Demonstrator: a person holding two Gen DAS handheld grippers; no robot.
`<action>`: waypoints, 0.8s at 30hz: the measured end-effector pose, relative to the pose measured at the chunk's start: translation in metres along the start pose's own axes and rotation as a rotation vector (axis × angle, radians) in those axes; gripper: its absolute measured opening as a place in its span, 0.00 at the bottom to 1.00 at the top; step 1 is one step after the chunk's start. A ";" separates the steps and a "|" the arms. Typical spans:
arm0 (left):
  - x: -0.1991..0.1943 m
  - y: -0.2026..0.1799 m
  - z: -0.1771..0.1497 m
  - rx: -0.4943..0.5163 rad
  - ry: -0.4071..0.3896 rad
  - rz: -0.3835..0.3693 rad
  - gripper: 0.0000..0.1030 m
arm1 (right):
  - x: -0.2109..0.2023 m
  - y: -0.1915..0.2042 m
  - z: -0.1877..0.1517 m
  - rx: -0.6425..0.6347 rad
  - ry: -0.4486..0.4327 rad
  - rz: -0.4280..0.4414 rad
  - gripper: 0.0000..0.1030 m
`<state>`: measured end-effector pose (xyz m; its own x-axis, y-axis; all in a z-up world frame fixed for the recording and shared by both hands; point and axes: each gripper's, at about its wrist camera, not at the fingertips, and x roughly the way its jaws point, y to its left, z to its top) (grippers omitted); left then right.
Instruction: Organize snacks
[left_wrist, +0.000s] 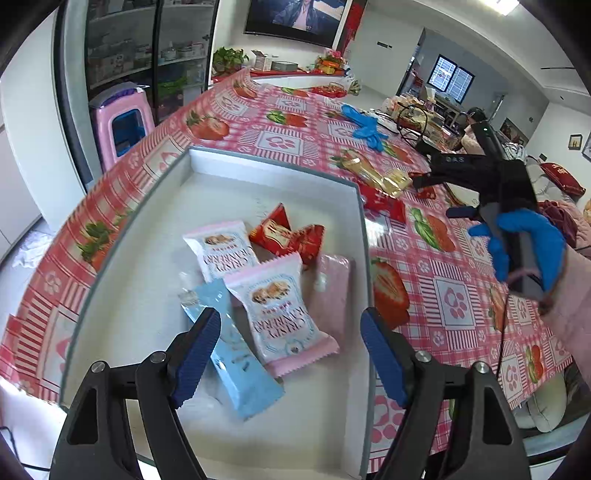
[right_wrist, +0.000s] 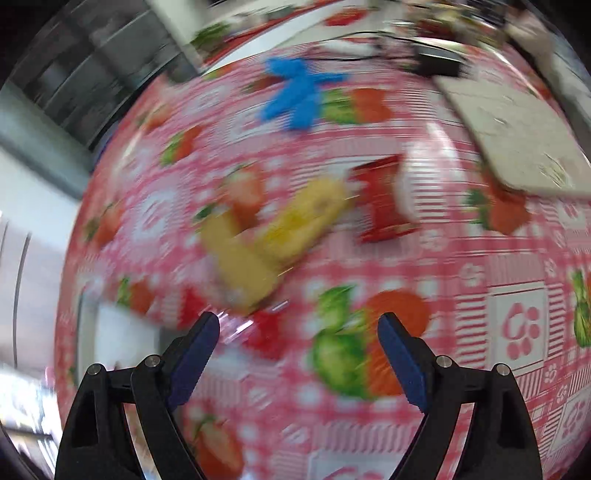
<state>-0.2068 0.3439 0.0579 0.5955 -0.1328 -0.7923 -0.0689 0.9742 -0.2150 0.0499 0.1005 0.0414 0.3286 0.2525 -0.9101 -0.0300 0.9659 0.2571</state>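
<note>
Snack packets (left_wrist: 280, 314) looking like glossy plastic film w/ crimped ends; tray (left_wrist: 159, 266) showing smooth matt white inside. Tablecloth (left_wrist: 458, 295) reading as shiny printed vinyl, glove (left_wrist: 364, 127) as thin blue rubber. Left gripper (left_wrist: 291, 350) showing matt black plastic arms, ribbed blue pads (left_wrist: 195, 354), metal pins; yellow wrappers (right_wrist: 295, 225) looking glossy but blurring.

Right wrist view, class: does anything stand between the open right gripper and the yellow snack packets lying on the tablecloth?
Nothing visible does. The right gripper hangs open and empty above the tablecloth, and the yellow snack packets lie ahead of it with only bare cloth between. The picture is blurred, so fine detail is uncertain.
</note>
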 end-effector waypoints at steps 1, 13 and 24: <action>0.001 -0.002 -0.003 0.004 0.003 -0.001 0.79 | 0.003 -0.012 0.006 0.040 -0.025 -0.024 0.86; 0.013 -0.012 -0.017 0.014 0.065 0.029 0.79 | 0.052 0.007 0.060 -0.007 -0.085 -0.090 0.91; -0.003 -0.050 -0.021 0.064 0.041 0.008 0.79 | 0.033 -0.013 0.027 -0.132 -0.078 -0.144 0.37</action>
<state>-0.2216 0.2918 0.0591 0.5620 -0.1312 -0.8167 -0.0216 0.9847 -0.1730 0.0866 0.0950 0.0166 0.4108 0.1114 -0.9049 -0.0995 0.9921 0.0770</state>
